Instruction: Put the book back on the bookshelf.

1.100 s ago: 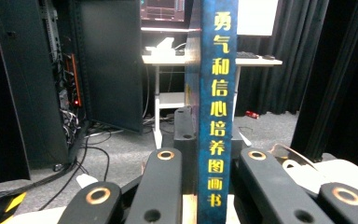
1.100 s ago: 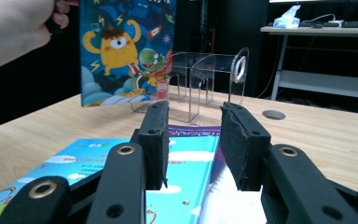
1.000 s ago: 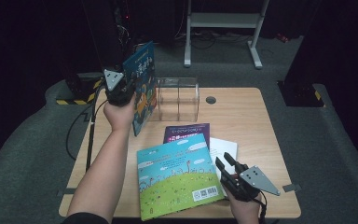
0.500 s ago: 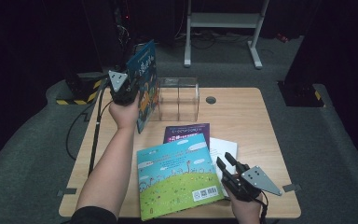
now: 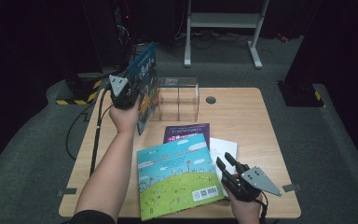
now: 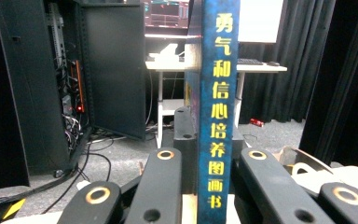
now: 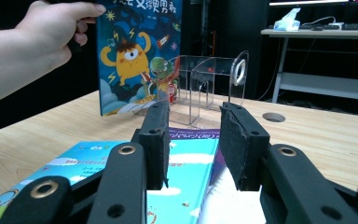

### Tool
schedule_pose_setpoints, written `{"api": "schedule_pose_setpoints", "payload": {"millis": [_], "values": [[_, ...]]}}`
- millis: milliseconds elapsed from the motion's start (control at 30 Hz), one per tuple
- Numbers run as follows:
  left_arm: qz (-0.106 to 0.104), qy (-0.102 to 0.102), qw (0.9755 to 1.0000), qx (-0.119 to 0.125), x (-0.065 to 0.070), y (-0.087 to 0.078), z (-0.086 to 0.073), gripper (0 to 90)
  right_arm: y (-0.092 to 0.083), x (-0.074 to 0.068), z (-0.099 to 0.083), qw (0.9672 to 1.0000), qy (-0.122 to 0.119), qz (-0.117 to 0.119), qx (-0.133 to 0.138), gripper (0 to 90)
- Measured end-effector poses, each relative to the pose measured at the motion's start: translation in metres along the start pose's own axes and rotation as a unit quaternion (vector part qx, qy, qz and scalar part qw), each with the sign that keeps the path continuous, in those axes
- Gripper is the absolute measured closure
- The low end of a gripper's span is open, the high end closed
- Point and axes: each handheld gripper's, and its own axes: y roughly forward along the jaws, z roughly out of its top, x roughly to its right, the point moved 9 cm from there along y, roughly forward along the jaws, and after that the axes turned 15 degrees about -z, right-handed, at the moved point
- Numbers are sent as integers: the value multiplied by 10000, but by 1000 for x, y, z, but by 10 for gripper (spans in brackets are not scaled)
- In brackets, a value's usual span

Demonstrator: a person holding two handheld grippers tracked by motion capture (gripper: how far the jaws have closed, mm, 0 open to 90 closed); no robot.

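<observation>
A blue picture book (image 5: 145, 81) with cartoon monsters on its cover stands upright above the table's rear left. My left gripper (image 5: 131, 95) is shut on its spine edge. In the left gripper view the blue spine (image 6: 219, 116) with yellow characters rises between the jaws of the left gripper (image 6: 209, 133). Just right of the book stands a clear acrylic rack (image 5: 179, 98), also seen as the rack (image 7: 200, 79) beyond the right jaws. My right gripper (image 5: 223, 160) rests low at the front right, open, nothing between its pads. The right gripper (image 7: 193, 140) points over a teal-and-green book (image 7: 182, 158).
The teal-and-green book (image 5: 177, 177) lies flat at the front middle, over a purple book (image 5: 186, 130) and a white sheet (image 5: 226, 149). A cable hole (image 5: 210, 99) sits in the wooden table (image 5: 242, 116). A white desk frame (image 5: 223, 28) stands behind.
The left hand has shifted the blue book slightly to the right, closer to the rack. The right gripper has kept still.
</observation>
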Motion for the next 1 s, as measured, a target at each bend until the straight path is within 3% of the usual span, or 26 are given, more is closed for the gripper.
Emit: {"api": "schedule_pose_setpoints", "payload": {"millis": [500, 900, 1000], "values": [[-39, -25, 9998, -191, 8, -28, -21, 824, 0, -4, -3, 10000, -80, 28, -34, 629], [-140, -34, 9992, -386, 8, -39, -27, 811, 1, -6, -5, 9999, -117, 58, -64, 629], [-252, -19, 9985, -491, 9, -39, -27, 804, 2, -7, -6, 9999, -136, 70, -76, 629]]}}
